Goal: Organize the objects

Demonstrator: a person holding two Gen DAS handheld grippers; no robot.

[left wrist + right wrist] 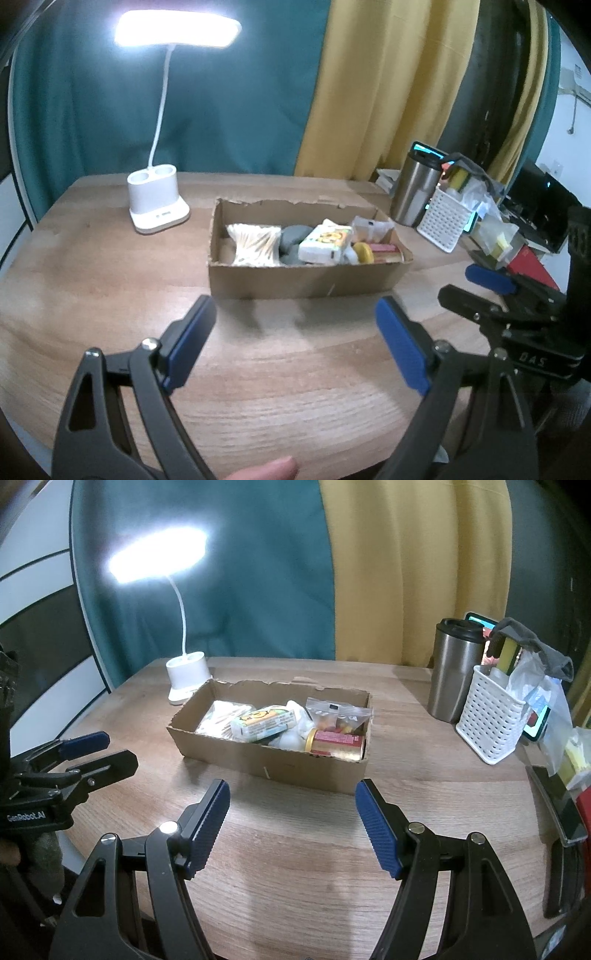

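Table (92,258): cardboard box (303,282) beyond both spread jaws.

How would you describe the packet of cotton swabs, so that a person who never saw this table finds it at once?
On the wooden table stands an open cardboard box, in front of a lit white desk lamp. The packet of cotton swabs lies at the box's end nearest that lamp. It alone is a clear bundle of thin pale sticks.

Bare table (295,849) lies before the cardboard box (269,760); lamp (186,685) and basket (489,723) flank it.
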